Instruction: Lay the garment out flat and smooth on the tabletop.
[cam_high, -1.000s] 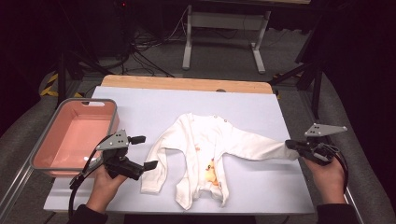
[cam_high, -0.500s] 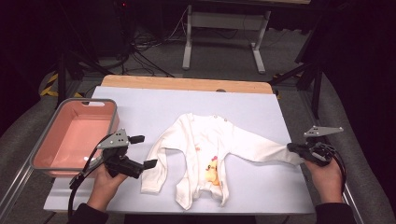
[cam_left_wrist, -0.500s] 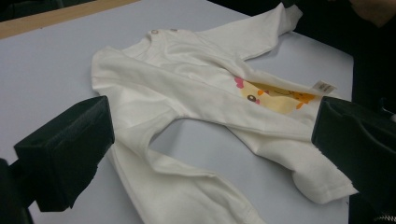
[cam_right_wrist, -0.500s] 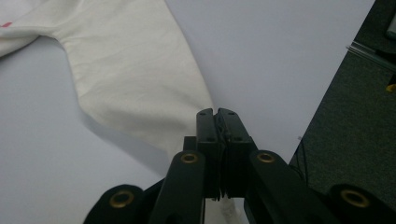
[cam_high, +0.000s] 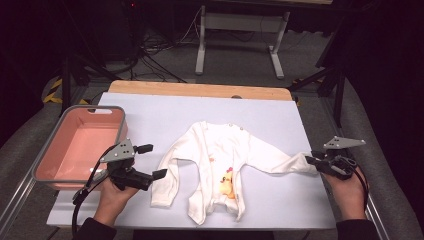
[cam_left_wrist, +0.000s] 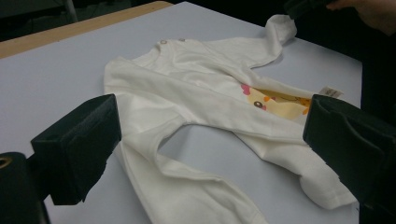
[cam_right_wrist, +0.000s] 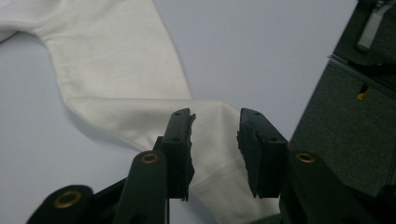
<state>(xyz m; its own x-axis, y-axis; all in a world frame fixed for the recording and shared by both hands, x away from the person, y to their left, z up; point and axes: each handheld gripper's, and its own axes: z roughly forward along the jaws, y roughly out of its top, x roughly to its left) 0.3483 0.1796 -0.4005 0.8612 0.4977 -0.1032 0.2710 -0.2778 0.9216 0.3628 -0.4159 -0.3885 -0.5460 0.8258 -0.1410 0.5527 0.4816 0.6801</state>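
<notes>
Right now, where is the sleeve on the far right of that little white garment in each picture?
High view: the sleeve lies right of centre, its cuff at the right gripper.
Left gripper view: top right, cuff near the upper edge.
Right gripper view: from upper left down between the open fingers.
Shared landmark: the garment's yellow print, seen in the high and left gripper views.

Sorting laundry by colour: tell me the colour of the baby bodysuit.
The baby bodysuit is white with a yellow print on the front, best seen in the left gripper view.

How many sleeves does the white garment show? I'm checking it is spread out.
2: one sleeve lies bent near the left gripper; the other sleeve stretches to the right gripper, cuff between its jaws.
</notes>
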